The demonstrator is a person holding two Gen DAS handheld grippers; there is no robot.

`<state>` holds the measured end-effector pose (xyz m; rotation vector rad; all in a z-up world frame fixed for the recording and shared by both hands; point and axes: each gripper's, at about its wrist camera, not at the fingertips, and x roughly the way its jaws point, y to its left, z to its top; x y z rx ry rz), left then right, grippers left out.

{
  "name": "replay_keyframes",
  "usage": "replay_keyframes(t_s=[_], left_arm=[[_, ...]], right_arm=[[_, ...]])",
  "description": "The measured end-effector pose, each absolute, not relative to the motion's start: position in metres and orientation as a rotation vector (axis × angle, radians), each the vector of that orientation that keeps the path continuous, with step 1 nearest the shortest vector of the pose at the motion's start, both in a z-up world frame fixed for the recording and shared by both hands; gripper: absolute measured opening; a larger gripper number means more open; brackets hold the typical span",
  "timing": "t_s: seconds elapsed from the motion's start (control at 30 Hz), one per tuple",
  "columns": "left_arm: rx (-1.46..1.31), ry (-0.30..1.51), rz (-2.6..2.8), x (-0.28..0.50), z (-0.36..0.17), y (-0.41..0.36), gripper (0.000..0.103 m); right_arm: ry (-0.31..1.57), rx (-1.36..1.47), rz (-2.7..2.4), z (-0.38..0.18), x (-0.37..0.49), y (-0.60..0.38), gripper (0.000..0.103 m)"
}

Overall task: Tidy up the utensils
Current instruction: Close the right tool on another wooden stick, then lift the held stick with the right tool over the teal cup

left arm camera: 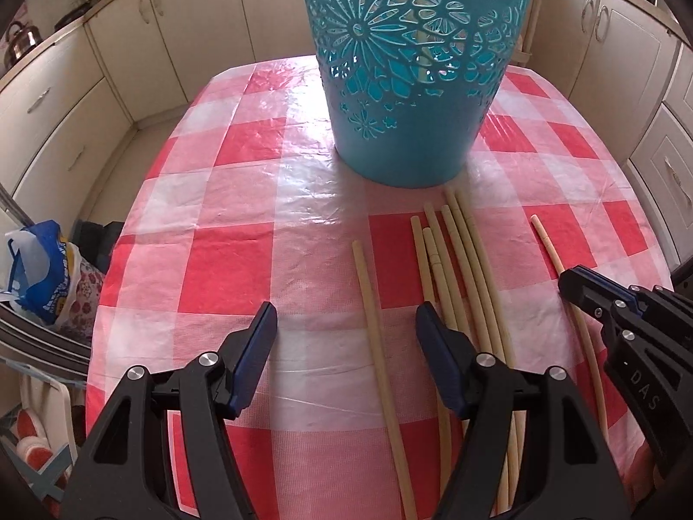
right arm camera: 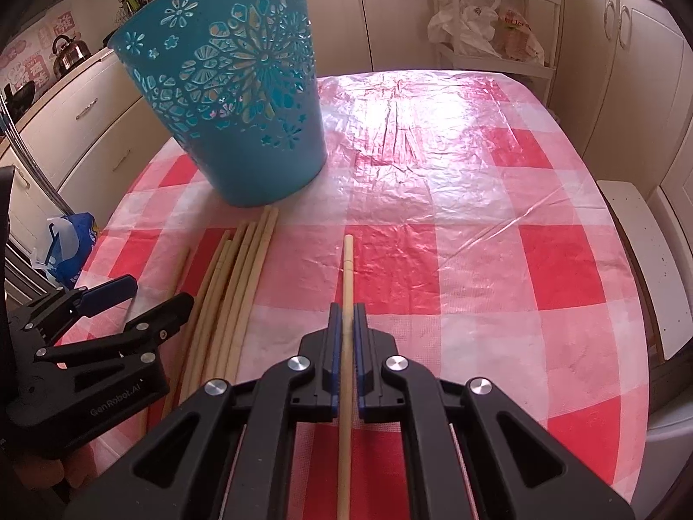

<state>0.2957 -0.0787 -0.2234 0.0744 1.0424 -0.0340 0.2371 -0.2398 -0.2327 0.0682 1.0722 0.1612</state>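
Our right gripper (right arm camera: 346,325) is clamped on one pale wooden chopstick (right arm camera: 348,260) lying apart on the red-checked plastic tablecloth (right arm camera: 476,260), likely bound for the perforated turquoise plastic basket (right arm camera: 242,121); our left gripper (left arm camera: 346,325) hangs open over another chopstick (left arm camera: 368,294), beside the loose bundle (left arm camera: 459,260)

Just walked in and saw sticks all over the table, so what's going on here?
A person with a gripper in each hand is sorting chopsticks on a checked tablecloth. The right gripper is shut on a single chopstick lying apart from the rest. The left gripper is open, with one loose chopstick between its fingers and a bunch of chopsticks beside it. A blue basket stands just beyond them.
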Motion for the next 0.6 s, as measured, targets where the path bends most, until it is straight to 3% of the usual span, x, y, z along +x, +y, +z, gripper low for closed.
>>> replay_keyframes(t_s=[0.1, 0.2, 0.27, 0.37, 0.6], left_arm=[[0.078, 1.038, -0.039, 0.295, -0.223, -0.079, 0.062], [0.078, 1.032, -0.063, 0.295, -0.222, -0.080, 0.051], [0.083, 1.026, -0.084, 0.294, -0.221, -0.082, 0.031], [0.073, 1.028, -0.110, 0.293, -0.220, -0.083, 0.009], [-0.029, 1.047, -0.161, 0.293, -0.218, -0.070, 0.005]], right_arm=[[1.065, 0.015, 0.155, -0.233, 0.236, -0.233, 0.006], [1.062, -0.004, 0.156, -0.233, 0.236, -0.232, 0.006], [1.066, 0.035, 0.161, -0.233, 0.237, -0.237, 0.006], [1.075, 0.125, 0.171, -0.233, 0.238, -0.248, 0.006], [1.076, 0.218, 0.186, -0.231, 0.238, -0.259, 0.006]])
